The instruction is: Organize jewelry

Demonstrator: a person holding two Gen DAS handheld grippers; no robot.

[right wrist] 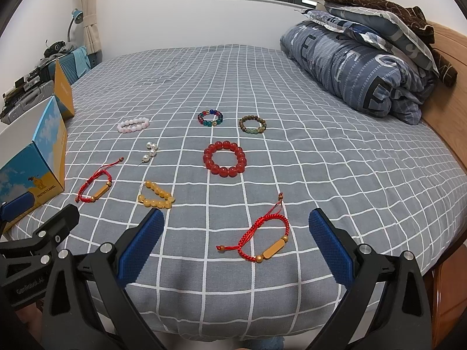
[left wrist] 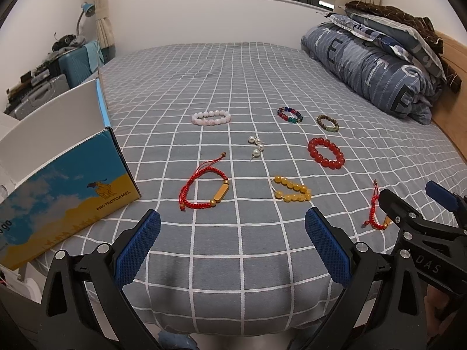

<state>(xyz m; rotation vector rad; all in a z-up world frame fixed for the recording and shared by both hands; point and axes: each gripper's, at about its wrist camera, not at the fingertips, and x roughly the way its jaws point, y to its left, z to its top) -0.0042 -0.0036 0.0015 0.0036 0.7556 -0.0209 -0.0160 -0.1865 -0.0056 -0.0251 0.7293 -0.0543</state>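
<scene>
Bracelets, loose on the checked bed: red cord bracelet (right wrist: 264, 237) just ahead of the right gripper (right wrist: 236, 245), both grippers spread and empty; risk, thin cord slipping flat against soft bedding when pinched.

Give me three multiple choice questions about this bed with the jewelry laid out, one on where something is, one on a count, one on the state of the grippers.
1. Where is the open box?
A. at the bed's left edge
B. on the folded quilt
C. among the bracelets

2. How many red cord bracelets with a gold bar lie on the bed?
A. one
B. two
C. four

3. How are both grippers?
A. shut on beads
B. open, holding nothing
C. inside the box

Answers:
1 A, the box stands left of the red cord bracelet.
2 B, a second one lies before the right gripper.
3 B, the left gripper and the right one have their jaws spread over bare sheet.
</scene>
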